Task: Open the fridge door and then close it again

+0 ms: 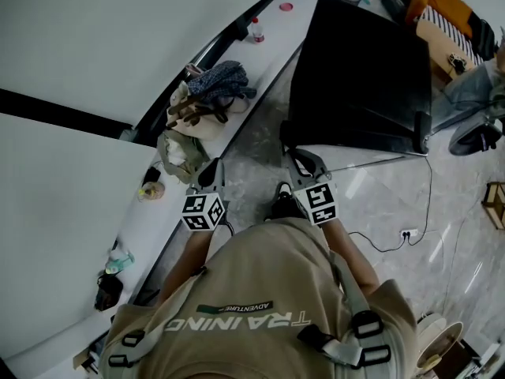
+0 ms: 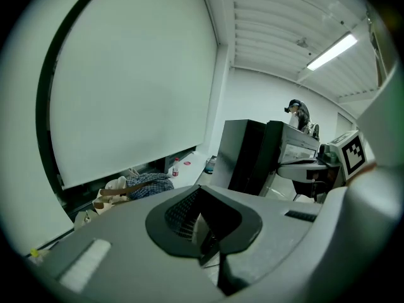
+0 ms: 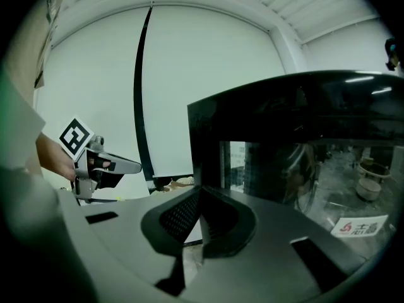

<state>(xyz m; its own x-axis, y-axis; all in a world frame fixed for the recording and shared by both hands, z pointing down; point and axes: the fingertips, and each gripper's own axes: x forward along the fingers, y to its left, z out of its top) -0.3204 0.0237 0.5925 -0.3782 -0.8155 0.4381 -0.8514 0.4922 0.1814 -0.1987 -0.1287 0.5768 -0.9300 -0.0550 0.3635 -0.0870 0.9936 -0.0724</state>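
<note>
A black fridge (image 1: 359, 69) stands on the pale floor just ahead of me; I look down on its top. In the right gripper view the fridge's glass-fronted door (image 3: 303, 156) fills the right side, close by, and looks closed. The left gripper view shows the fridge (image 2: 249, 156) farther off, right of centre. My left gripper (image 1: 209, 174) and right gripper (image 1: 306, 164) are held side by side in front of my chest, short of the fridge and touching nothing. The left gripper (image 2: 202, 229) and the right gripper (image 3: 199, 226) both show their jaws closed together with nothing between them.
A long white ledge (image 1: 268, 50) runs along the window wall on the left, with bags and a blue cloth (image 1: 201, 105), a small bottle (image 1: 255, 30) and a pink lid (image 1: 286, 7). A cable and power strip (image 1: 406, 233) lie on the floor at right. A chair (image 1: 477, 136) stands beyond.
</note>
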